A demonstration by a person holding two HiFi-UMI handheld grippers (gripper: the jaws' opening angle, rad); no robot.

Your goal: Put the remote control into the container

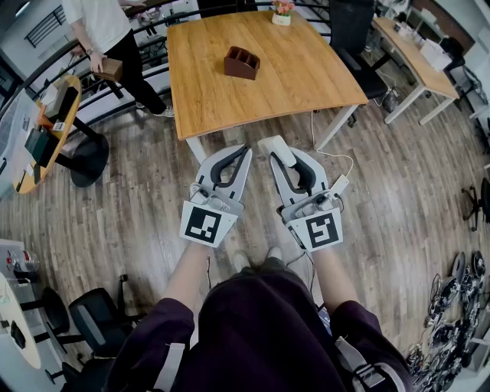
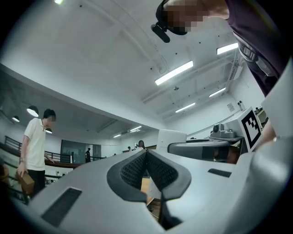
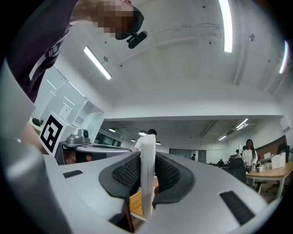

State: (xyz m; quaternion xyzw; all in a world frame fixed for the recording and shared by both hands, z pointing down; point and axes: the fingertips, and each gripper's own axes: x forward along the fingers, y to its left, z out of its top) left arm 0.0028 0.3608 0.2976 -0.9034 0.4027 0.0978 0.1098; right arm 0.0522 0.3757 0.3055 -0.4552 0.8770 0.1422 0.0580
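Observation:
The white remote control is clamped edge-on in my right gripper, whose jaws are shut on it; its end sticks out past the tips. In the right gripper view the remote stands as a narrow white slab between the ribbed pads. My left gripper is beside it, shut with nothing held; its pads meet. Both grippers hang over the floor just short of the wooden table. The brown container stands on the table, ahead of the grippers.
A small flower pot sits at the table's far edge. A person in a white shirt stands at the upper left holding a brown box. A round table is left, a second desk right, and a black chair at the table's right corner.

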